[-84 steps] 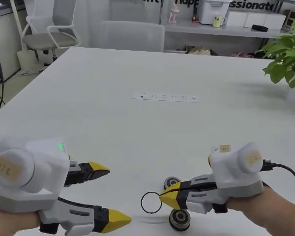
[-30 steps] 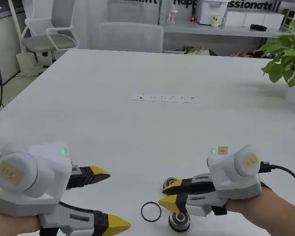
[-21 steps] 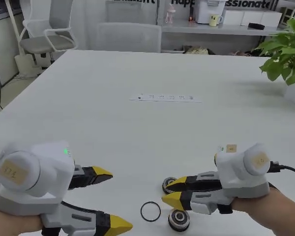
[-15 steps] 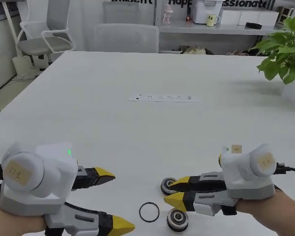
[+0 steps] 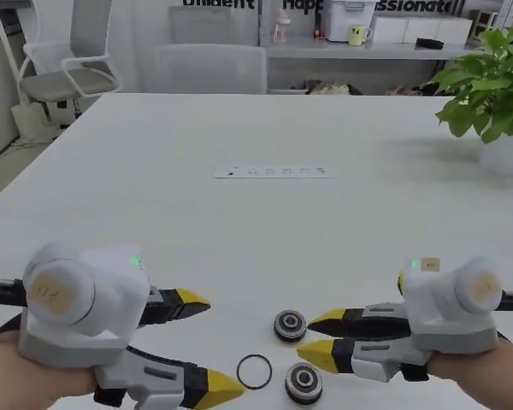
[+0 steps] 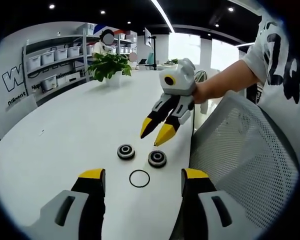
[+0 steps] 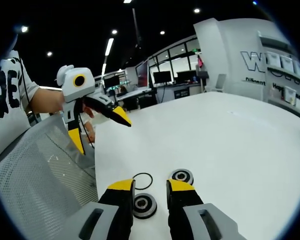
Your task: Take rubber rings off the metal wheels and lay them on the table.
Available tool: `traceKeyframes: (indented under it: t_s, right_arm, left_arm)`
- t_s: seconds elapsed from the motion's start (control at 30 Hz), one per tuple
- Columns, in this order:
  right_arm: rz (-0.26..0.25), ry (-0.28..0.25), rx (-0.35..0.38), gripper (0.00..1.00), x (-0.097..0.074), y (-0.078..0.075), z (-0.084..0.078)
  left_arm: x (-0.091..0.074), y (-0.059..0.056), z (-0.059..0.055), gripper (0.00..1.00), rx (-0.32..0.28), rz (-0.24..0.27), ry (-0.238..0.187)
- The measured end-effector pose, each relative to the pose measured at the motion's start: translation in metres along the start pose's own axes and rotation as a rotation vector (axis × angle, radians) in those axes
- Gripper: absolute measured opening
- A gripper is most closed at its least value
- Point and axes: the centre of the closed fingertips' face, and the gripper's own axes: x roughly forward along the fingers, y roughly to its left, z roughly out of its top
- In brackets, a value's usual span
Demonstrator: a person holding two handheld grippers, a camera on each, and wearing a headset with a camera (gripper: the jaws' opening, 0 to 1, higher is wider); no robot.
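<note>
Two small metal wheels with dark rims lie near the table's front edge, one (image 5: 289,325) farther from me and one (image 5: 303,382) closer. A thin black rubber ring (image 5: 255,371) lies flat on the table just left of the closer wheel. My right gripper (image 5: 308,336) hovers right of the wheels, jaws a little open with nothing between them. My left gripper (image 5: 214,343) stands wide open to the left of the ring, holding nothing. The left gripper view has the ring (image 6: 139,178) just beyond its jaws. In the right gripper view, one wheel (image 7: 142,203) sits between the jaw tips.
A white power strip (image 5: 275,172) lies mid-table. A potted plant (image 5: 487,85) stands at the far right. Chairs (image 5: 207,68) and shelves sit beyond the far edge. A mesh chair back (image 6: 240,160) is close behind the table's front edge.
The ring, earlier at my right gripper's tips, now lies loose on the table. The right gripper has drawn back to the right, off the wheels. The left gripper has hardly moved.
</note>
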Motion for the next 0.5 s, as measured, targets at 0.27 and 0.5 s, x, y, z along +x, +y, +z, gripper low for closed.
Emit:
traceKeyframes:
  t_s: [0.27,0.5]
  right_arm:
    - [-0.015,-0.002,0.018,0.23,-0.006,-0.001,-0.007]
    - [-0.02,0.003,0.031,0.24,-0.01,-0.001,-0.014]
  left_arm:
    - [0.011,0.0,0.006,0.59,0.013,-0.013,-0.003]
    - [0.019,-0.001,0.008,0.58,0.031,-0.023,0.006]
